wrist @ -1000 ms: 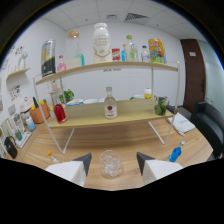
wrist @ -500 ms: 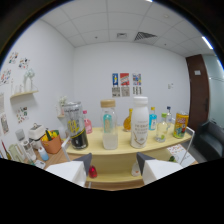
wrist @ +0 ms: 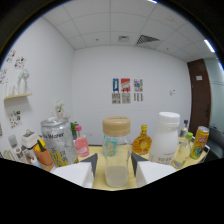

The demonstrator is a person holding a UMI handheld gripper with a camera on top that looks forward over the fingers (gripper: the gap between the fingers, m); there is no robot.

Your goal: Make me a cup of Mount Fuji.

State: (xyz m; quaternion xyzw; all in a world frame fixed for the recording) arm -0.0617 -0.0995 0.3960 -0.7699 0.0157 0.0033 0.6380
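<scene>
We see the gripper [wrist: 114,167] spread apart, level with the shelf top, its fingers flanking the cork-lidded jar [wrist: 116,152], which stands between them ungripped, lined up for grabbing; silver can [wrist: 56,146] and white jug [wrist: 166,139] sit beside.

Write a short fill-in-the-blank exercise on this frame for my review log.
1. The jar standing between the jaws has a ____ lid.
2. The silver can stands to the jar's ____.
3. The gripper is ____, with gaps beside the jar.
4. Three ____ hang on the far wall.

Missing words: tan; left; open; posters
</scene>
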